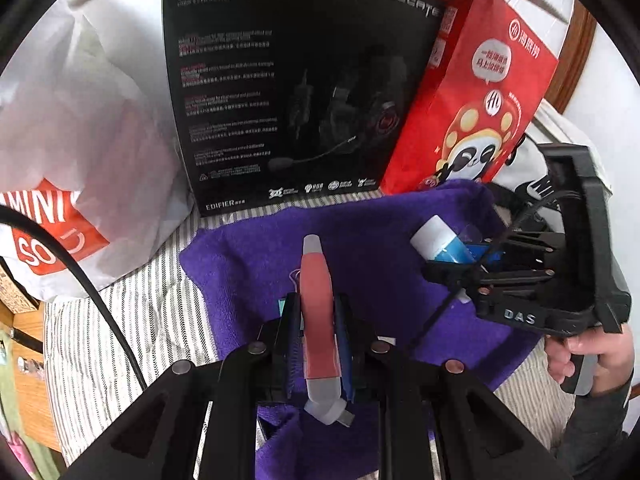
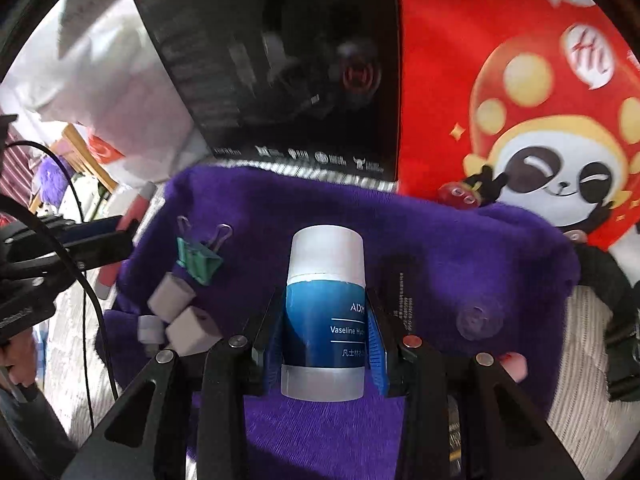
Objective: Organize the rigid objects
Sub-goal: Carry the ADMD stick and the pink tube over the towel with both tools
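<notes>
My left gripper (image 1: 318, 320) is shut on a red and grey utility knife (image 1: 318, 300), held above the purple towel (image 1: 256, 256). My right gripper (image 2: 326, 334) is shut on a blue Vaseline bottle with a white cap (image 2: 326, 312), also above the towel (image 2: 280, 208). The bottle (image 1: 440, 242) and right gripper (image 1: 460, 272) show at right in the left wrist view. The knife (image 2: 128, 220) in the left gripper (image 2: 112, 236) shows at left in the right wrist view. A green binder clip (image 2: 200, 258), grey cubes (image 2: 180, 316) and a clear suction cup (image 2: 478, 320) lie on the towel.
A black headset box (image 1: 296, 88) and a red panda bag (image 1: 476, 92) stand behind the towel. A white plastic bag (image 1: 80, 140) sits at left. The striped cloth (image 1: 132, 320) covers the surface. A black cable (image 1: 80, 276) crosses at left.
</notes>
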`<state>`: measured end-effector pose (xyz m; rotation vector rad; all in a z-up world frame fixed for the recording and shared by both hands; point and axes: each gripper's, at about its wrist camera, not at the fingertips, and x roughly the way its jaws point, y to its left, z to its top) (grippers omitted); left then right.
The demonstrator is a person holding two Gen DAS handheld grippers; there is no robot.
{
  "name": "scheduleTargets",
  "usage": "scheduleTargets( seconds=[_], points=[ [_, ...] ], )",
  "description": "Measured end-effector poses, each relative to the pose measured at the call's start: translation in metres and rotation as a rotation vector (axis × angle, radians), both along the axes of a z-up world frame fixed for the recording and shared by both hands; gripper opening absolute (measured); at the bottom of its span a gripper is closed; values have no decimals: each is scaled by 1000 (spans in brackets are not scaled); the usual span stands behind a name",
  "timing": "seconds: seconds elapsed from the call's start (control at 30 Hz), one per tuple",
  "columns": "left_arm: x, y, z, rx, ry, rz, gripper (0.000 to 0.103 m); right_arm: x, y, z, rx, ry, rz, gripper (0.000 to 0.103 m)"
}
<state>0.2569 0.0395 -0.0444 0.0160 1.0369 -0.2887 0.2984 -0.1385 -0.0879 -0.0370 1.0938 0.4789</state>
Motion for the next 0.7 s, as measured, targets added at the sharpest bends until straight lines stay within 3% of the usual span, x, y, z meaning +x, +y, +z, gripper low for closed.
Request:
scheduleTargets(
  seconds=[0.23,0.4,0.6,0.7],
  points=[
    [4,8,-8,-21,22,16,17,12,8,-23,-38,37,-3,37],
    [6,9,-11,-21,31,19,17,10,15,-25,-85,7,16,38],
    [6,8,-10,-20,27,12,17,6,15,-26,-65,21,60,52],
    [6,7,-11,-14,28,16,17,4,10,-21,-66,10,68,54]
  ],
)
